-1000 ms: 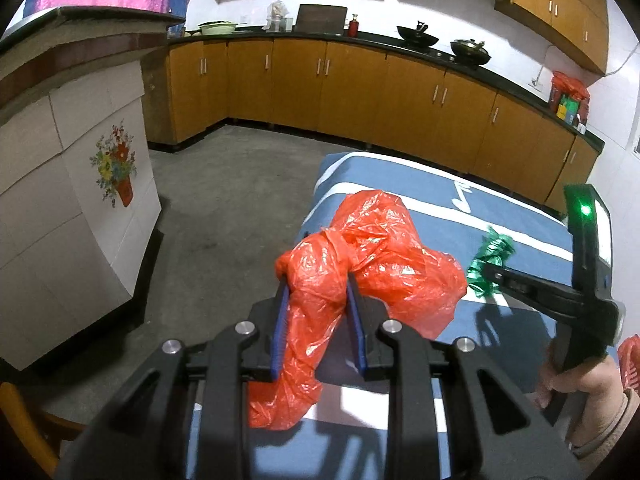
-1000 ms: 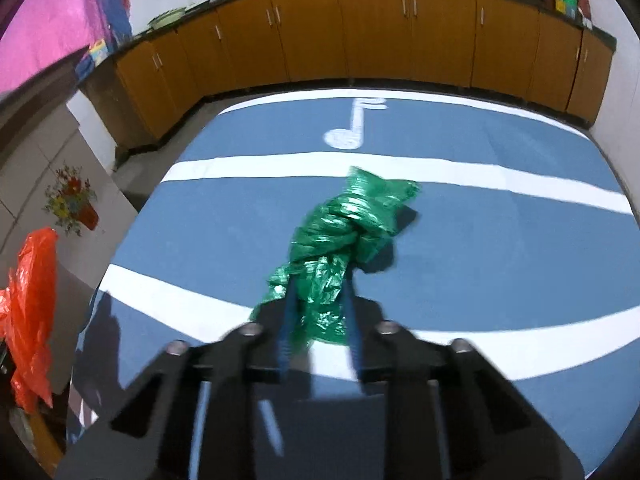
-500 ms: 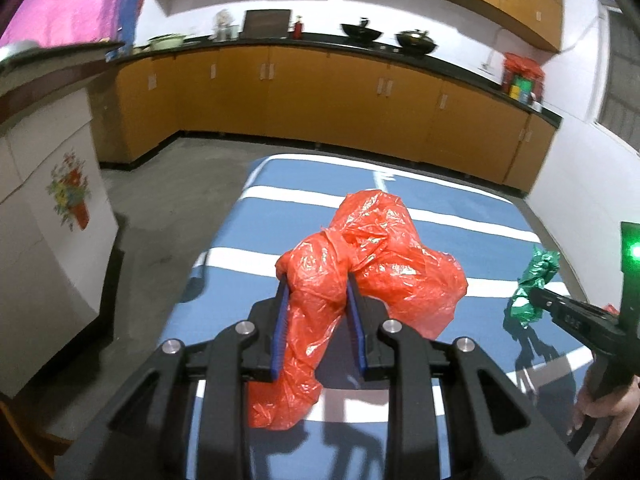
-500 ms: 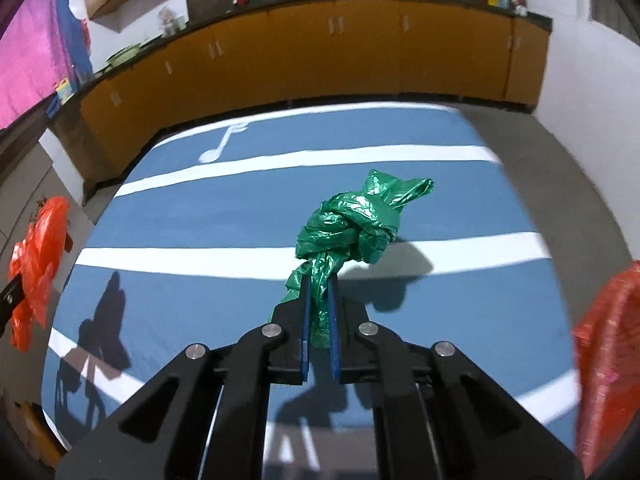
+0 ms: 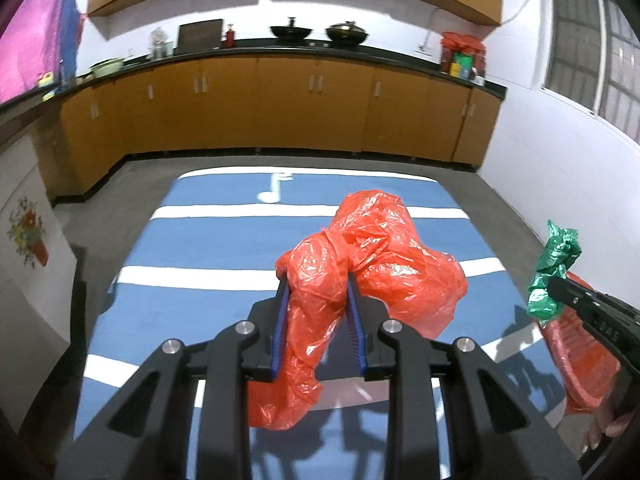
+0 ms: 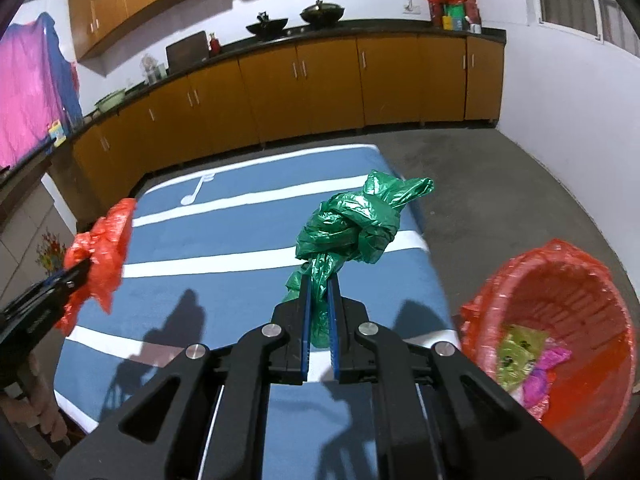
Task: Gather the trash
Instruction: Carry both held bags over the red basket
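My left gripper (image 5: 316, 284) is shut on a crumpled red plastic bag (image 5: 372, 264) and holds it above the blue striped table (image 5: 200, 240). My right gripper (image 6: 320, 280) is shut on a knotted green plastic bag (image 6: 352, 228), held in the air near the table's right edge. The green bag also shows at the right of the left wrist view (image 5: 554, 268), and the red bag at the left of the right wrist view (image 6: 100, 256). A red-lined trash basket (image 6: 560, 280) stands on the floor right of the table, with wrappers inside.
Orange kitchen cabinets (image 5: 280, 112) with a black counter run along the far wall. A white tiled counter with a flower picture (image 5: 28, 236) stands left of the table. Grey floor (image 6: 500, 184) lies between the table, the basket and the white right wall.
Both grippers have lifted and swung right with their bags. The green bag has left the table top. The trash basket has come into the right wrist view.
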Motion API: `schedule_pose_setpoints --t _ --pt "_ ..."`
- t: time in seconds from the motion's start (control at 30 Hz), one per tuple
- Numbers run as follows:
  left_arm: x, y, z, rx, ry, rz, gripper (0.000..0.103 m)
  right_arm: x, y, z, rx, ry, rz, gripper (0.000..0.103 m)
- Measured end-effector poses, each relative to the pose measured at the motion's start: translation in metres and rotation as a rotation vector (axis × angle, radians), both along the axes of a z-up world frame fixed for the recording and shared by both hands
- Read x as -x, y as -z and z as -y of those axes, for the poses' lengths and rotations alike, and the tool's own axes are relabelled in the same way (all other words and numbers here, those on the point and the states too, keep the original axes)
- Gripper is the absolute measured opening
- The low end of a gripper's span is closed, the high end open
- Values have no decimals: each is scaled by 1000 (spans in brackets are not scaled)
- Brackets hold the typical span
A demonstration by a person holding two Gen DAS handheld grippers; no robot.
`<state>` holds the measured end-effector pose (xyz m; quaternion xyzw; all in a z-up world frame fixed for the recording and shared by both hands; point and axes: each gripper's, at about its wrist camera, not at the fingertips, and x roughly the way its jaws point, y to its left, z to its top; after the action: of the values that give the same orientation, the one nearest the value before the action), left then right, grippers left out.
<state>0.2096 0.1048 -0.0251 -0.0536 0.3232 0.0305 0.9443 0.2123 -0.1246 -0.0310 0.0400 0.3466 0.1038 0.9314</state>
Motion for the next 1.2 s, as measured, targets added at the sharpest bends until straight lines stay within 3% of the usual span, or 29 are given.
schedule_pose_setpoints --t 0.67,1.2 --pt "-17 -17 116 -24 199 17 27 46 -17 87 -37 110 59 8" --pt "-33 -9 200 6 364 -23 27 69 -8 166 -65 259 57 8"
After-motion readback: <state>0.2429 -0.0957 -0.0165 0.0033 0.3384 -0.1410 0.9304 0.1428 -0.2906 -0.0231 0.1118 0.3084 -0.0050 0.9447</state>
